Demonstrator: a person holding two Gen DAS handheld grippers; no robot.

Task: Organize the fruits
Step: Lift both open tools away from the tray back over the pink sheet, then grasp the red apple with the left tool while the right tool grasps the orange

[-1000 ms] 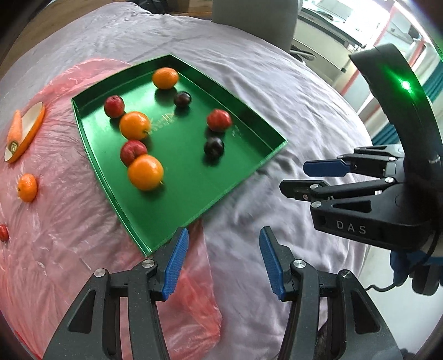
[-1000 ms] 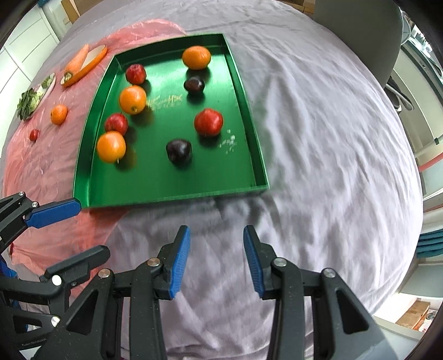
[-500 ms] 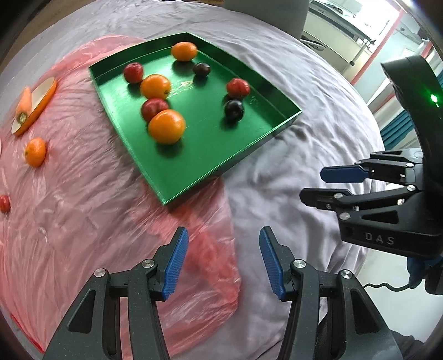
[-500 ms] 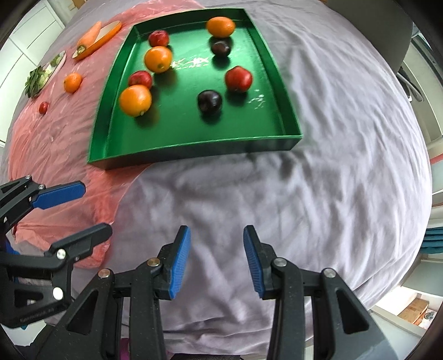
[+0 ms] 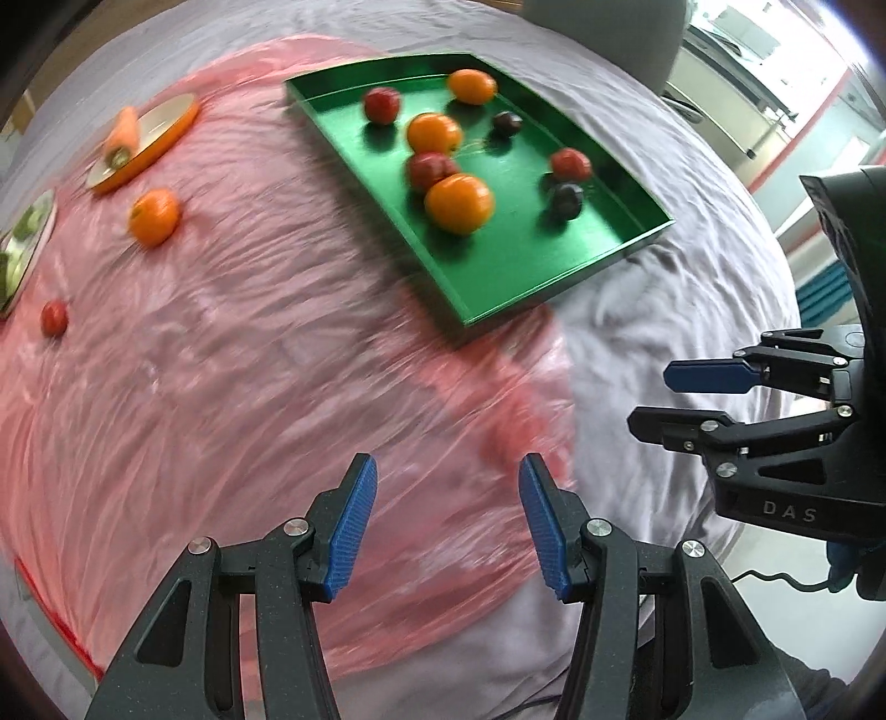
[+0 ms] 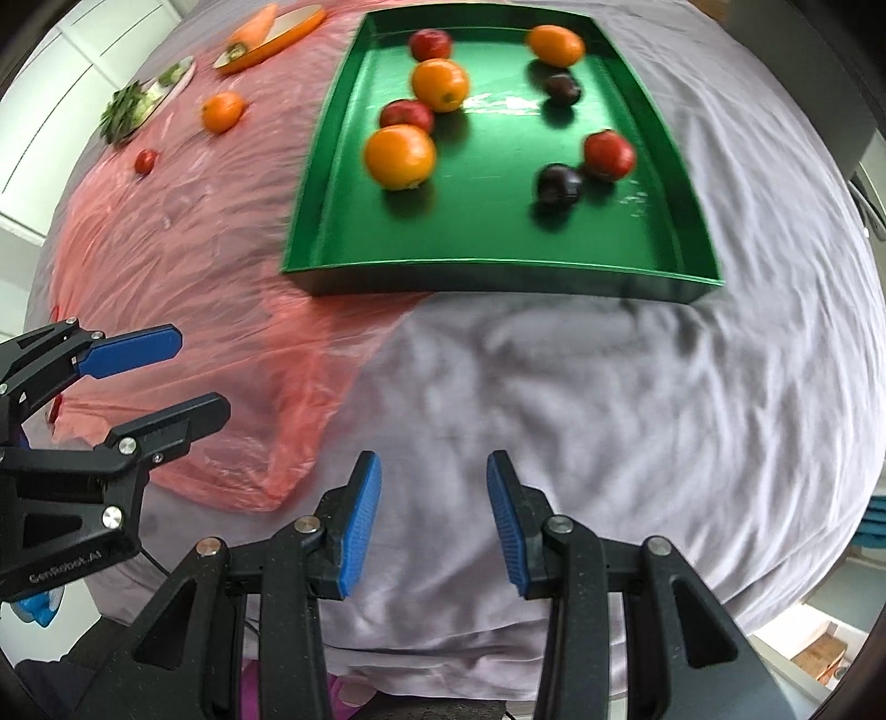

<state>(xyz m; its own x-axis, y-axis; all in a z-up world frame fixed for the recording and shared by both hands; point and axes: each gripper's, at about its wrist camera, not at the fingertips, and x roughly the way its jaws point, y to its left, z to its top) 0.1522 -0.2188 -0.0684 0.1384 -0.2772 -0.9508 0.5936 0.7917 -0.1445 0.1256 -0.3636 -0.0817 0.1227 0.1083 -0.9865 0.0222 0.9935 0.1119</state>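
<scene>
A green tray (image 5: 554,271) (image 6: 498,266) holds several fruits: oranges (image 5: 458,202) (image 6: 400,156), red apples (image 5: 570,164) (image 6: 609,155) and dark plums (image 5: 566,200) (image 6: 559,185). A loose orange (image 5: 154,217) (image 6: 221,111) and a small red fruit (image 5: 53,317) (image 6: 145,160) lie on the pink plastic sheet (image 5: 221,360) left of the tray. My left gripper (image 5: 447,531) (image 6: 166,376) is open and empty over the pink sheet. My right gripper (image 6: 433,523) (image 5: 681,401) is open and empty over the grey cloth, short of the tray.
An orange plate with a carrot (image 5: 124,135) (image 6: 255,27) and a plate of greens (image 5: 25,238) (image 6: 138,105) sit at the far left. Grey cloth (image 6: 609,387) covers the table, which drops off at the right edge. A chair back (image 5: 603,33) stands behind.
Both grippers have pulled back and swung left, so the tray now sits farther away and the loose fruits on the pink sheet show more fully. Both stay open.
</scene>
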